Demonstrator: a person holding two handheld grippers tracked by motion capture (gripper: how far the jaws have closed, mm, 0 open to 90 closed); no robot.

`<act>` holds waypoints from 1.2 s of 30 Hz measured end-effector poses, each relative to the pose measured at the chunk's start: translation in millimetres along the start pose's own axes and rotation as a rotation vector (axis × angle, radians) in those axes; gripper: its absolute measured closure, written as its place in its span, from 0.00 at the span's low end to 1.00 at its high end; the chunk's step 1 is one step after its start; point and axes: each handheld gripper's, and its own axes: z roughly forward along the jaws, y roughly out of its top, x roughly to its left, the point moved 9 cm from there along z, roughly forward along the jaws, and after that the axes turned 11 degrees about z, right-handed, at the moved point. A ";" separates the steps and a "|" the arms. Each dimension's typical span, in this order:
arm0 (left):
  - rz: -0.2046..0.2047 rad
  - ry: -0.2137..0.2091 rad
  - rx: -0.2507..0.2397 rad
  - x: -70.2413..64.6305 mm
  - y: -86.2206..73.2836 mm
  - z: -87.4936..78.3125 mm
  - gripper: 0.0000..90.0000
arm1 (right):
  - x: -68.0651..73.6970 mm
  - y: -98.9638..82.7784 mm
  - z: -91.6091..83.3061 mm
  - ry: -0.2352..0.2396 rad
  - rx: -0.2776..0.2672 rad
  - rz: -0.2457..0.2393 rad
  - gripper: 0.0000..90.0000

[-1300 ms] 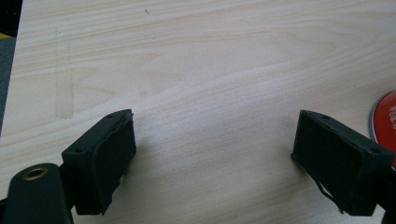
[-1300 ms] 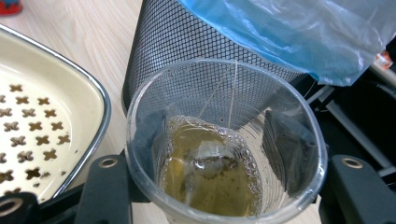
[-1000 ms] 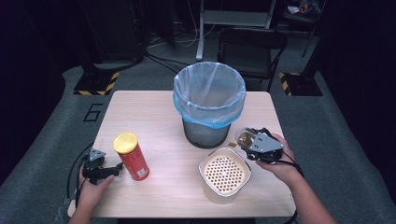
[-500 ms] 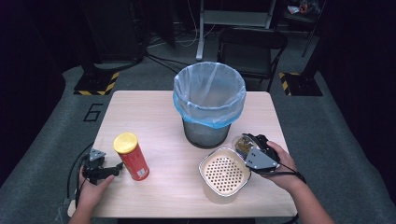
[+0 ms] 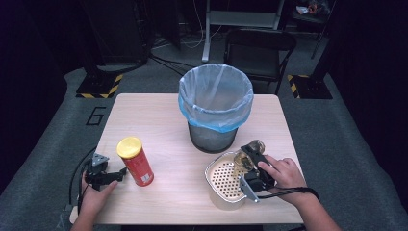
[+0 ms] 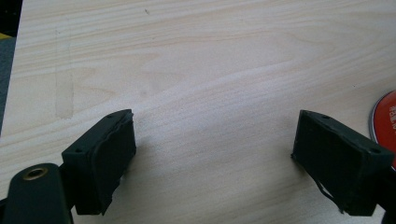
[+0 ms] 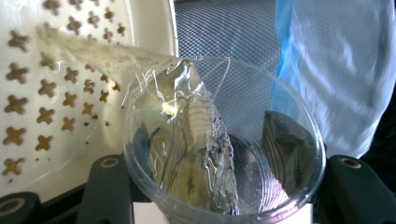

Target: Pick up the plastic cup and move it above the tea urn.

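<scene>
open tongs (image 6: 212,163) over bare wooden table (image 6: 210,70); red can (image 6: 385,116) at right edge.

Lab or recording studio, not a home; small pale wood-grain table (image 5: 144,125) stands alone on grey carpet floor (image 5: 337,144), dark surroundings; black-and-yellow hazard-striped stand bases (image 5: 98,86) beyond the table's far corners; black folding chair (image 5: 260,48) and grey metal frame legs (image 5: 240,17) behind the far edge; loose cables (image 5: 159,60) on the floor; "6" marked on carpet (image 5: 95,116) by the left edge
</scene>
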 end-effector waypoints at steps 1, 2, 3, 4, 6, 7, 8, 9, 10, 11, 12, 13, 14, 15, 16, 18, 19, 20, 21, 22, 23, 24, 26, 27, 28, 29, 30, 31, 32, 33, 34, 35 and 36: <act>0.000 0.000 0.000 0.0 0.0 0.0 0.14 | 0.4 1.4 -0.2 -0.007 0.002 -0.033 0.46; 0.000 0.000 0.000 0.0 0.0 0.0 0.14 | 0.9 2.7 -0.2 -0.022 0.012 -0.081 0.46; 0.000 0.000 0.001 0.0 0.0 0.0 0.14 | 1.9 3.1 -0.4 -0.040 0.023 -0.118 0.46; -0.001 0.000 0.000 0.0 0.0 0.0 0.14 | 2.4 4.4 0.3 -0.046 0.028 -0.169 0.46; 0.000 0.000 0.000 0.0 0.0 0.0 0.14 | 5.0 6.1 1.4 -0.066 0.061 -0.270 0.45; 0.000 0.000 0.000 0.0 0.0 0.0 0.14 | 3.9 8.4 1.6 -0.068 0.064 -0.318 0.45; 0.000 0.000 0.000 0.0 0.0 0.0 0.14 | 3.9 8.4 1.6 -0.068 0.064 -0.318 0.45; 0.000 0.000 0.000 0.0 0.0 0.0 0.14 | 5.1 8.9 1.4 -0.065 0.073 -0.332 0.45; -0.001 0.000 -0.001 0.0 0.0 0.0 0.14 | 7.5 8.1 0.9 -0.063 0.083 -0.323 0.45; 0.000 0.000 0.000 0.0 0.0 0.0 0.14 | 3.0 12.7 2.5 -0.071 0.080 -0.438 0.45; 0.000 0.000 0.000 0.0 0.0 0.0 0.14 | 3.3 13.6 2.9 -0.071 0.085 -0.468 0.45; 0.000 0.000 0.000 0.0 0.0 0.0 0.14 | 2.5 14.4 2.4 -0.091 0.091 -0.491 0.45; 0.000 0.000 0.000 0.0 0.0 0.0 0.14 | 2.2 14.9 0.9 -0.105 0.101 -0.502 0.45; -0.001 0.000 0.000 0.0 0.0 0.0 0.14 | 1.9 17.2 -0.1 -0.094 0.102 -0.527 0.45; -0.001 0.000 0.000 0.0 0.0 0.0 0.14 | 1.9 17.2 -0.1 -0.094 0.102 -0.527 0.45; 0.000 0.000 0.000 0.0 0.0 0.0 0.14 | -1.3 19.8 -0.9 -0.098 0.102 -0.541 0.44; 0.000 0.000 0.000 0.0 0.0 0.0 0.14 | -1.3 19.8 -0.9 -0.098 0.102 -0.541 0.44; 0.000 0.000 0.000 0.0 0.0 0.0 0.14 | -2.0 18.3 -1.1 -0.101 0.118 -0.558 0.44; 0.000 0.000 0.000 0.0 0.0 0.0 0.14 | -3.0 18.5 -1.5 -0.107 0.121 -0.560 0.44; 0.000 0.000 0.000 0.0 0.0 0.0 0.14 | -4.2 19.1 -1.9 -0.111 0.120 -0.560 0.44; 0.000 0.000 0.000 0.0 0.0 0.0 0.14 | -5.4 19.6 -2.3 -0.111 0.119 -0.557 0.44; 0.000 0.000 0.000 0.0 0.0 0.0 0.14 | -6.9 20.3 -2.7 -0.110 0.118 -0.556 0.44; -0.001 0.000 0.000 0.0 0.0 0.0 0.14 | -8.3 22.0 -2.9 -0.109 0.110 -0.549 0.44; 0.000 0.000 0.000 0.0 0.0 0.0 0.14 | -8.3 22.0 -2.9 -0.109 0.110 -0.549 0.44; 0.000 0.000 0.000 0.0 0.0 0.0 0.14 | -8.0 22.2 -2.4 -0.101 0.108 -0.548 0.44; 0.000 0.000 0.000 0.0 0.0 0.0 0.14 | -7.9 23.2 -1.0 -0.114 0.097 -0.542 0.44; 0.000 0.000 0.000 0.0 0.0 0.0 0.14 | -6.5 22.2 -1.0 -0.105 0.102 -0.537 0.44; 0.000 0.000 0.000 0.0 0.0 0.0 0.14 | -6.5 22.2 -1.0 -0.105 0.102 -0.537 0.44; 0.000 0.000 0.000 0.0 0.0 0.0 0.14 | -5.5 22.1 -1.2 -0.097 0.104 -0.535 0.44; 0.000 0.000 0.000 0.0 0.0 0.0 0.14 | -5.6 22.9 -1.1 -0.103 0.095 -0.527 0.44; 0.000 0.000 0.000 0.0 0.0 0.0 0.14 | -6.3 23.8 -1.1 -0.110 0.089 -0.525 0.44; 0.000 0.000 0.000 0.0 0.0 0.0 0.14 | -6.3 23.8 -1.1 -0.110 0.089 -0.525 0.44; 0.000 0.000 0.000 0.0 0.0 0.0 0.14 | -6.6 24.4 -1.4 -0.110 0.084 -0.523 0.44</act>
